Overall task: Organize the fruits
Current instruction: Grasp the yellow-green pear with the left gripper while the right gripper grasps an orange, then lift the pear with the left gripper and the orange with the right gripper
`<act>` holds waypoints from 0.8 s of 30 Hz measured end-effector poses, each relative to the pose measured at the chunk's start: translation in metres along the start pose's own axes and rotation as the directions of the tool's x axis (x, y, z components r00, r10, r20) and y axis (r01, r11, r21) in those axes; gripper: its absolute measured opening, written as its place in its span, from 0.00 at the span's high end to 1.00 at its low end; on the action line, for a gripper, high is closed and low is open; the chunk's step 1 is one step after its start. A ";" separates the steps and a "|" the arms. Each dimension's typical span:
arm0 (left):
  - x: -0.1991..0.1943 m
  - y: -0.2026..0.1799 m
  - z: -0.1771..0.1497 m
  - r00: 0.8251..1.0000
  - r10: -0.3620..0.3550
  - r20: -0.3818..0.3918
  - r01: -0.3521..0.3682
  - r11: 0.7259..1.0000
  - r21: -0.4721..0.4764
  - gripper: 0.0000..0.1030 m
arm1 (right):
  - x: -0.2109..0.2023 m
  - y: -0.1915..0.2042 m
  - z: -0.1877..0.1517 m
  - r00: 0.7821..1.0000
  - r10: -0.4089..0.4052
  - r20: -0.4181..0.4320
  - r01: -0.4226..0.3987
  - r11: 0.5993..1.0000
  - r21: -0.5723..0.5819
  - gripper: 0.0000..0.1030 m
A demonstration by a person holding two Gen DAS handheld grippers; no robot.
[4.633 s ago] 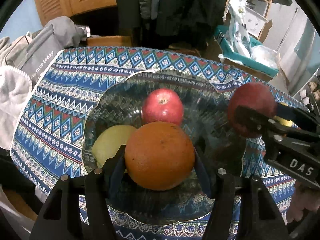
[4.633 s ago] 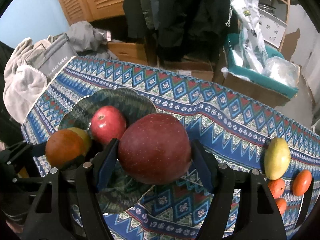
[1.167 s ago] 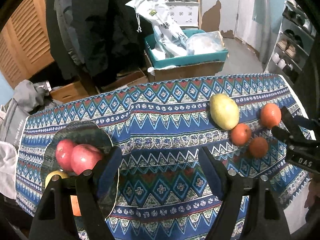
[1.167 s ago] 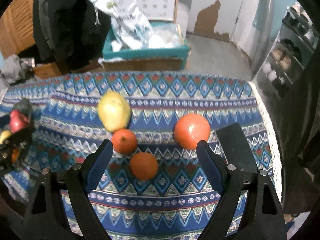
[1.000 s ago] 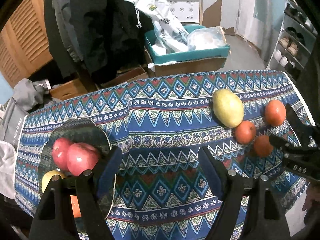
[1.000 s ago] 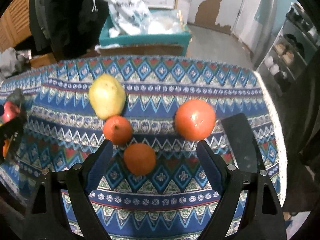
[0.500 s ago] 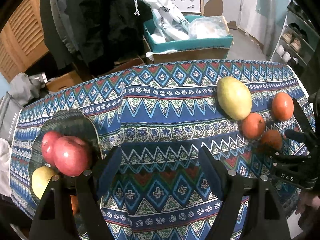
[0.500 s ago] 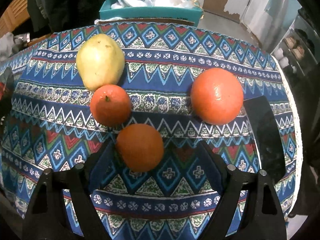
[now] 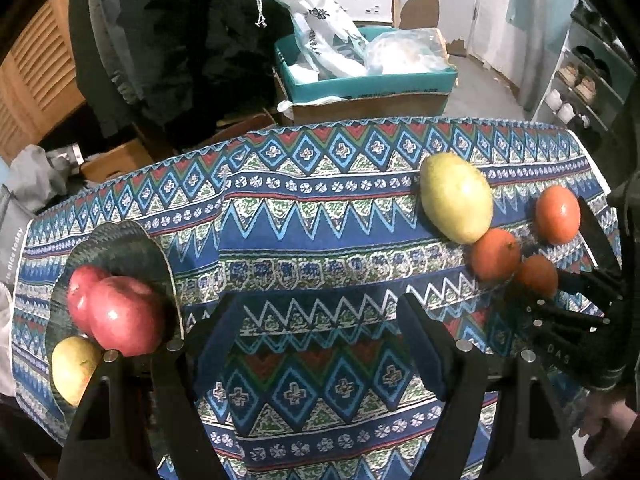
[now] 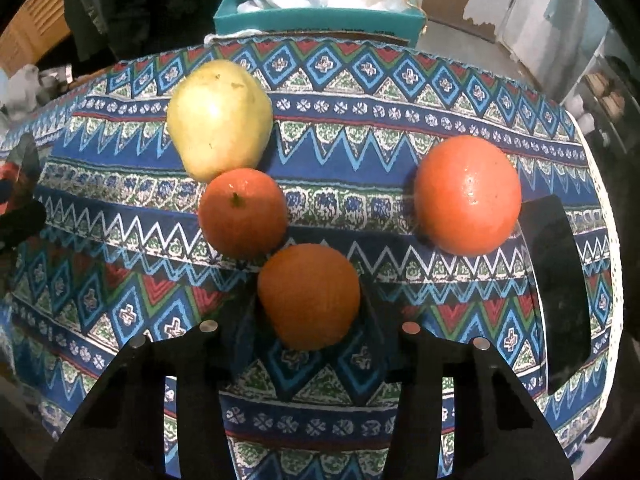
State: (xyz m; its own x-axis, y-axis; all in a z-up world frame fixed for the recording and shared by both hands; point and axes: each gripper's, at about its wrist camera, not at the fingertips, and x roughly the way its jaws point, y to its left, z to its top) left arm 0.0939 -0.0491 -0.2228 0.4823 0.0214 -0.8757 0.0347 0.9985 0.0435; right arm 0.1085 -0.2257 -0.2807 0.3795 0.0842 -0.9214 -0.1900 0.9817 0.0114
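Note:
My right gripper [image 10: 308, 312] is shut on a small orange [image 10: 308, 296] that rests on the patterned tablecloth [image 10: 360, 160]. Just beyond it lie a stemmed mandarin [image 10: 242, 212], a yellow-green pear [image 10: 220, 120] and a larger orange [image 10: 466, 194]. The left wrist view shows the same group at the right: small orange [image 9: 536, 276], right gripper [image 9: 560, 292]. My left gripper [image 9: 320, 320] hangs open over bare cloth, holding nothing. At its left, a glass plate [image 9: 120, 240] carries two red apples [image 9: 124, 320] and a yellow apple [image 9: 74, 368].
A flat black object [image 10: 556, 288] lies on the cloth near the table's right edge. Beyond the far edge stands a teal box [image 9: 360, 80] stuffed with plastic bags. Dark clothes hang behind the table, and grey cloth is heaped at the far left.
My right gripper came down over the small orange and its jaws closed onto it. My left gripper sank slightly and stayed open. Both had carried fruit to the plate earlier.

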 end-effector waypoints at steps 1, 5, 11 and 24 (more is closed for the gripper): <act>0.000 -0.001 0.001 1.000 -0.002 0.001 0.002 1.000 -0.001 0.22 | -0.005 -0.001 0.002 1.000 -0.008 0.011 0.008 1.000 0.000 0.56; 0.001 -0.008 0.010 1.000 -0.005 0.005 0.005 1.000 0.006 0.22 | -0.023 -0.006 0.015 0.997 -0.046 0.055 0.046 0.999 -0.001 0.56; 0.001 -0.027 0.029 1.000 -0.020 0.006 0.020 1.000 0.023 0.22 | -0.043 -0.014 0.038 0.990 -0.090 0.107 0.093 0.995 -0.029 0.56; 0.029 -0.072 0.069 0.998 -0.057 -0.034 0.059 0.997 0.040 0.22 | -0.054 -0.049 0.064 0.985 -0.109 0.130 0.115 0.993 -0.038 0.56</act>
State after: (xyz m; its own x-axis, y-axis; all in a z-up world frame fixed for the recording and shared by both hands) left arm 0.1661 -0.1239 -0.2176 0.4498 -0.0343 -0.8925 0.0978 0.9951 0.0110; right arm 0.1554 -0.2671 -0.2062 0.5127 -0.0023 -0.8586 -0.1789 0.9778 -0.1094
